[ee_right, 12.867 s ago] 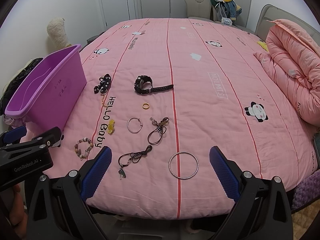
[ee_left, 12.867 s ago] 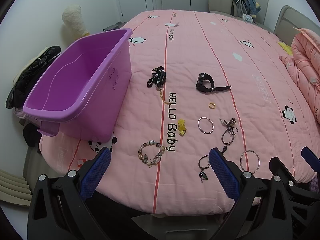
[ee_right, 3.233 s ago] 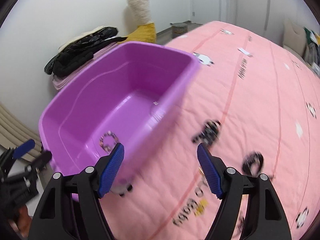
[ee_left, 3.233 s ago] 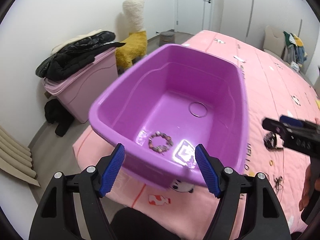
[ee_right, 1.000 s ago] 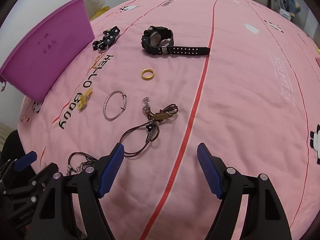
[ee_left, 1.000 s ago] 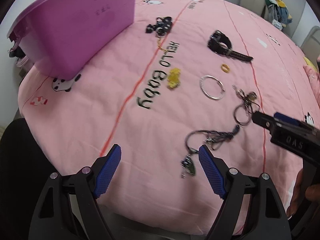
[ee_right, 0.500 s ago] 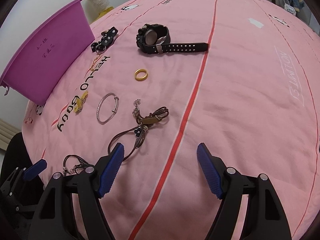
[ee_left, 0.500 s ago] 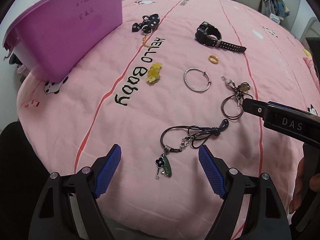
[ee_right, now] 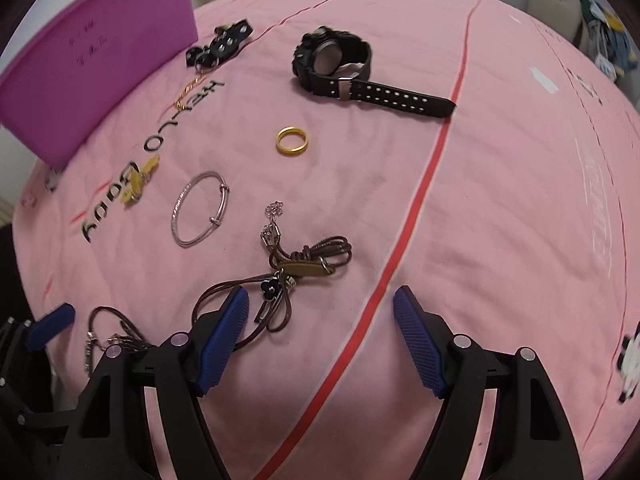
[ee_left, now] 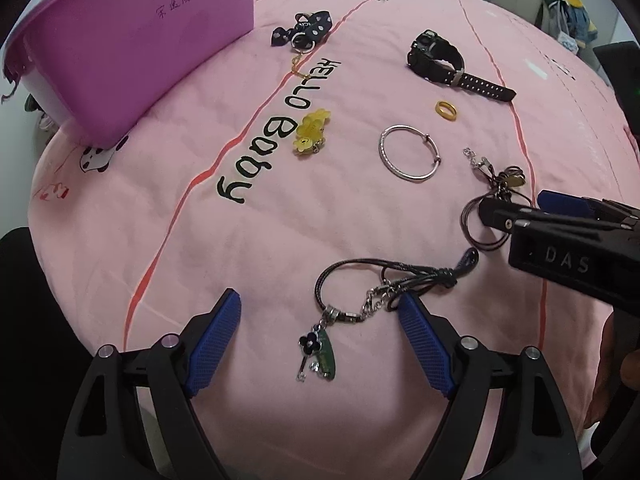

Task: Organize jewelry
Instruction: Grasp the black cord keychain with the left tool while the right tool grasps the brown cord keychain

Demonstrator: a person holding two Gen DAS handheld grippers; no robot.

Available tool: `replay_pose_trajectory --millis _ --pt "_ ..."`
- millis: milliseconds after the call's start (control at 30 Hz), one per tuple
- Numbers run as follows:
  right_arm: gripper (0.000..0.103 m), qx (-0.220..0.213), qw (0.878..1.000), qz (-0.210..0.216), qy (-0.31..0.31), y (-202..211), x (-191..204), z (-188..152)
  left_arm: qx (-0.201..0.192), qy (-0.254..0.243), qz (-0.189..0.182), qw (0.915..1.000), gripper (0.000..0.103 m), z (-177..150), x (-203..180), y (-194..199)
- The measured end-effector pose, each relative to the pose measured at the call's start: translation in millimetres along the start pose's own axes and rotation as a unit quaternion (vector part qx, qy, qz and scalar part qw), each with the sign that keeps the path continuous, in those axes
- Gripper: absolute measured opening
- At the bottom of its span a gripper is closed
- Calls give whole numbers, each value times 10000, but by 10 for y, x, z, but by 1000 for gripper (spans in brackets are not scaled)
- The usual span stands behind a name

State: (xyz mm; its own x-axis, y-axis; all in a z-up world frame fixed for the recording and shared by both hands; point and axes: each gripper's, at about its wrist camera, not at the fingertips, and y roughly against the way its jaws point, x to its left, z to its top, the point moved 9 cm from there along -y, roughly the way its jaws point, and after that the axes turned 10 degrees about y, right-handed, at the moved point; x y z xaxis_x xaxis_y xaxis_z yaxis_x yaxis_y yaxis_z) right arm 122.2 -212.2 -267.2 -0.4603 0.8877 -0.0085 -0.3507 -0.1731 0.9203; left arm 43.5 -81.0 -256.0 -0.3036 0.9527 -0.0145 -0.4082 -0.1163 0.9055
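Left tool, jaws opening around the black cord necklace lying just below the silver bangle, should pinch its knot; right tool hovered spread, empty.

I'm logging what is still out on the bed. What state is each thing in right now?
Left claw: opening, empty, over the black cord necklace.
Right claw: open, empty.
Black cord necklace with flower charm: loose on the pink quilt.
Brown leather cord bracelet: tangled, lying flat.
Silver bangle: flat.
Gold ring: flat.
Black wristwatch: unbuckled, strap out.
Purple plastic bin: upright, inside hidden.
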Motion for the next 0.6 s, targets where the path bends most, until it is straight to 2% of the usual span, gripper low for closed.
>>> replay_pose_trajectory --millis 267,333,433,500,533,600 --pt "70 25 10000 -38 54 -61 19 5 -82 -51 60 9999 87 45 -50 -97" --pt "62 1 10000 -69 64 -61 28 18 -80 -95 12 9999 83 43 -57 -96" --pt "46 -10 10000 -43 27 -51 36 39 -51 -80 -57 9999 71 57 -56 -85" --pt "19 -26 10000 -18 -52 -24 20 35 -11 -36 -74 10000 63 84 -40 -83" --pt "14 -20 9999 -50 -115 -15 -3 34 -5 -22 -82 10000 60 93 -30 -78" --pt "9 -32 9997 23 -235 -12 -20 39 8 -6 -109 9999 48 124 -13 -65"
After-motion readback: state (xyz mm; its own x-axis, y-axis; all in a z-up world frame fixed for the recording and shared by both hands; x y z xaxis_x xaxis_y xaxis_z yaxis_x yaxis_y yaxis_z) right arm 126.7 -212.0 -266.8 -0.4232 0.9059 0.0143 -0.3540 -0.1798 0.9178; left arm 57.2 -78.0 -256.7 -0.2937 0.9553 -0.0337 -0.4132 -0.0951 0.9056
